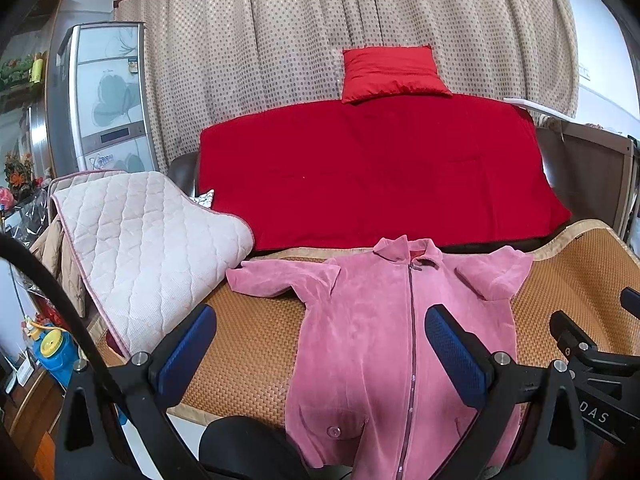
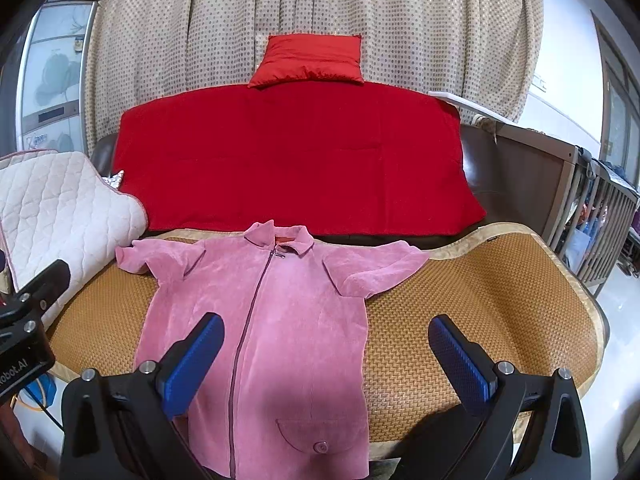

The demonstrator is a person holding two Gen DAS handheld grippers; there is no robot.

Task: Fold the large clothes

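A pink zip-front jacket [image 1: 384, 332] lies flat, face up, on a woven orange mat [image 1: 248, 344], collar at the far end and both short sleeves spread out. It also shows in the right wrist view [image 2: 276, 320] on the mat [image 2: 480, 300]. My left gripper [image 1: 320, 356] is open and empty, hovering above the jacket's lower left part. My right gripper [image 2: 326, 360] is open and empty above the jacket's lower right part. The hem hangs over the mat's near edge.
A red blanket [image 1: 372, 168] covers the sofa behind the mat, with a red cushion [image 1: 392, 72] on top. A folded white quilted pad [image 1: 144, 248] lies at the mat's left end. A wooden crib [image 2: 592, 208] stands right, a cabinet [image 1: 108, 96] left.
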